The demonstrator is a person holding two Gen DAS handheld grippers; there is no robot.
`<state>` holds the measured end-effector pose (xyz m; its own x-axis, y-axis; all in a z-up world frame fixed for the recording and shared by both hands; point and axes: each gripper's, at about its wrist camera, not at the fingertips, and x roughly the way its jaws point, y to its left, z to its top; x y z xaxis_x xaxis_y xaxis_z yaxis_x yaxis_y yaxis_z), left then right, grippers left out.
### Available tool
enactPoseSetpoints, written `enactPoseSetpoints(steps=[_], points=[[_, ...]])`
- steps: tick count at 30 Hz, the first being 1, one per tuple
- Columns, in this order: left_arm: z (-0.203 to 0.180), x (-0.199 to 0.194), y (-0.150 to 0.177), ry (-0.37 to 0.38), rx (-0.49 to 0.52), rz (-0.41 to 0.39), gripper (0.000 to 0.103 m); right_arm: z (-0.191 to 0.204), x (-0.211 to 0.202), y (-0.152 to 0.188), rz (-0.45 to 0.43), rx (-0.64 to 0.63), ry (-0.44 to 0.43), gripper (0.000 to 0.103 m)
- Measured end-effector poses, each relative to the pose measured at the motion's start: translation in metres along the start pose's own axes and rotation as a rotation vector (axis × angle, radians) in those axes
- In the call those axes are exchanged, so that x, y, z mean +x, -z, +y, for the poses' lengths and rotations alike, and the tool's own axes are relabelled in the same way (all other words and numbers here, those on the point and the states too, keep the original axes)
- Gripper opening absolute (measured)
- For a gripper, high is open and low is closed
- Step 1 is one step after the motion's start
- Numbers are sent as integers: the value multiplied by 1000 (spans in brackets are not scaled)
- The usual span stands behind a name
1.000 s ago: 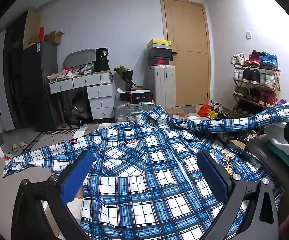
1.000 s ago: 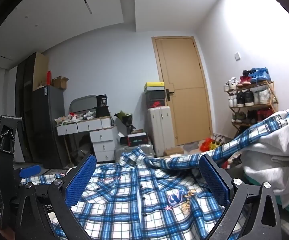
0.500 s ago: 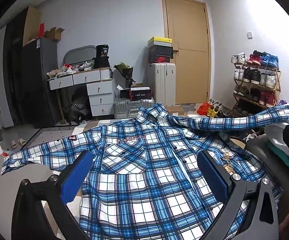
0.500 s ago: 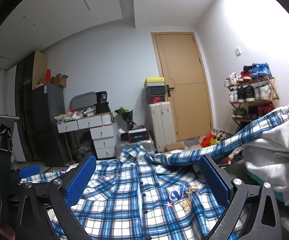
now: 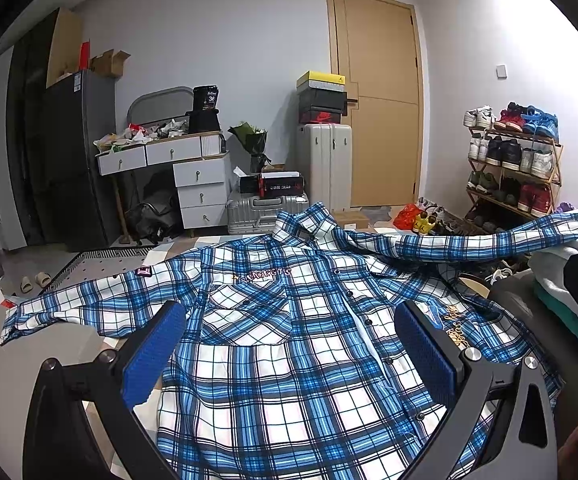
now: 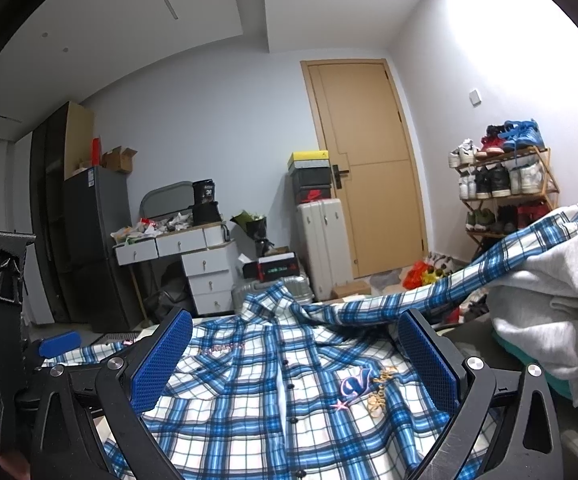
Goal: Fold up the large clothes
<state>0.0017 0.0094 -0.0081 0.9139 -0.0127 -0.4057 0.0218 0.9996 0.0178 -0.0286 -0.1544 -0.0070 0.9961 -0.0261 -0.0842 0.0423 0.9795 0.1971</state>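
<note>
Folding has not begun: we hold both grippers (image 5: pixel 289 356) (image 6: pixel 295 364) spread apart, empty, over the flat, unfolded shirt (image 5: pixel 289 320).

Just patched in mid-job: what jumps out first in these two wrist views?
The blue plaid shirt dominates, spread face-up and buttoned, one sleeve draped over the pile of folded clothes at right. Both the left gripper and right gripper hover open above it, holding nothing.

Left gripper (image 5: pixel 289 354) fingers spread wide; right gripper (image 6: pixel 295 360) likewise.
</note>
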Motion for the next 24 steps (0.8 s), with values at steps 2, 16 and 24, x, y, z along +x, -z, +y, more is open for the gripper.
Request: enactPoseSetpoints(steps=[2, 16, 24], points=[[0, 0, 0, -3, 1, 1, 102, 0, 0, 0, -2, -2, 0, 103], [0, 2, 0, 4, -8, 12, 102, -1, 2, 0, 9, 4, -7, 103], [-1, 2, 0, 5, -5, 14, 102, 0, 2, 1, 13, 3, -14, 103]])
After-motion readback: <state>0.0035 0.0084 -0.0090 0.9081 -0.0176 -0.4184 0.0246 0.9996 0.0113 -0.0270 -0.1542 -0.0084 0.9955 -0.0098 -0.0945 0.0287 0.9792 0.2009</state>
